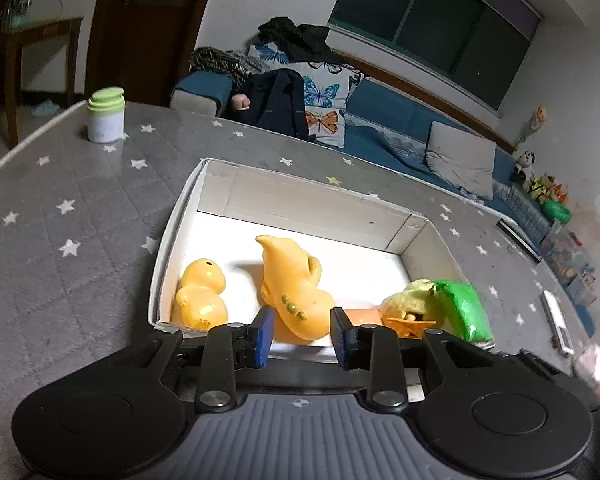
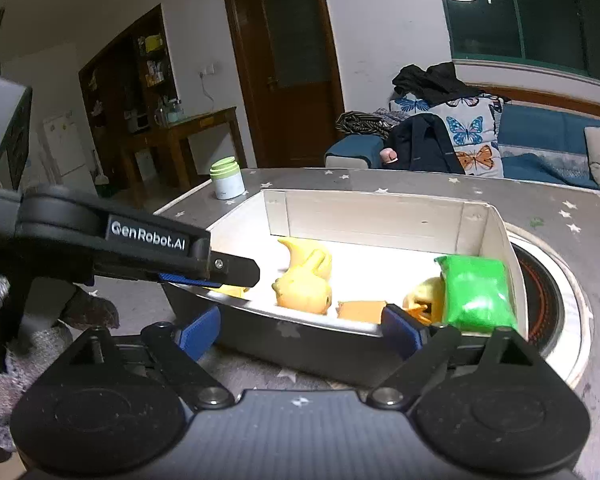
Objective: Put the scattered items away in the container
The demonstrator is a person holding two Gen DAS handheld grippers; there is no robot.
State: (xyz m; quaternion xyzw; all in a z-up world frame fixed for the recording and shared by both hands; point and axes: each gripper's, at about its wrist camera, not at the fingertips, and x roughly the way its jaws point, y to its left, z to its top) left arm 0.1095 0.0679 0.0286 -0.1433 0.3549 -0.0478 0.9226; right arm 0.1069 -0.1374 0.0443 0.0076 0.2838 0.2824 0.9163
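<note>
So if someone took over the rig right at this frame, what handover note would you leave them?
Left gripper: open, empty, at the near wall of the white box, the big orange toy just beyond its fingertips.
Right gripper: open, empty, outside the box's near wall.
In the box: big orange toy, small round orange toy, green packet, yellow plush, and a small orange piece.
Still out: only the green-lidded jar, standing on the star-patterned table beyond the box; whether it belongs inside is unclear.
</note>
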